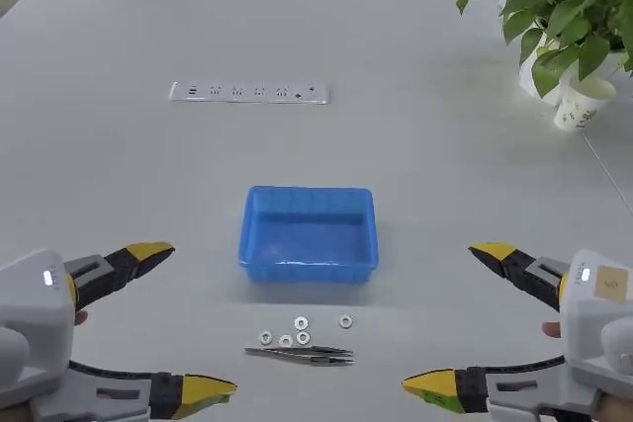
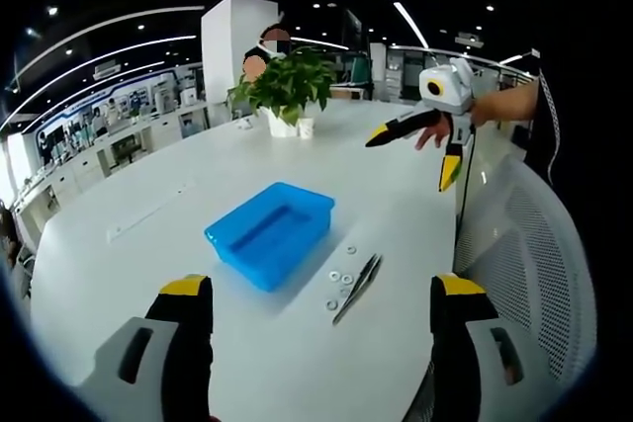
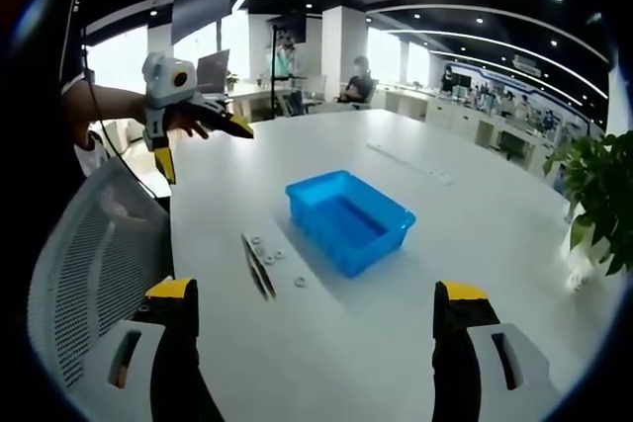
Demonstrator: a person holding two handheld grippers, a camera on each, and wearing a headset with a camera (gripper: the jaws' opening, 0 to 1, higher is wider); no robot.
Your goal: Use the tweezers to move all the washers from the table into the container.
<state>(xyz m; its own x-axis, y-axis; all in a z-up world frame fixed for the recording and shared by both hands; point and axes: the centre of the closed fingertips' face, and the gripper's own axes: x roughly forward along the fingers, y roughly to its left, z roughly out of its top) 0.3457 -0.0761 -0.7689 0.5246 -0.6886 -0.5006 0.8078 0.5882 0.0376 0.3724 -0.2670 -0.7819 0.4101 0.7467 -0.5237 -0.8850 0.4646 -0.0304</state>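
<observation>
While you hold both grippers low over the white table (image 1: 445, 145), the left gripper (image 1: 203, 318) and the right gripper (image 1: 437, 315) each have jaws spread wide, empty. Between them lie the tweezers (image 1: 302, 352), flat. Five washers (image 1: 301, 323) sit just beyond, loose on the table. The blue container (image 1: 309, 266) stands behind them.

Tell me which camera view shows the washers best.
The head view: it looks down on the washers, so five separate rings show beside the tweezers. Both gripper views show them as small pale dots near the blue container.
</observation>
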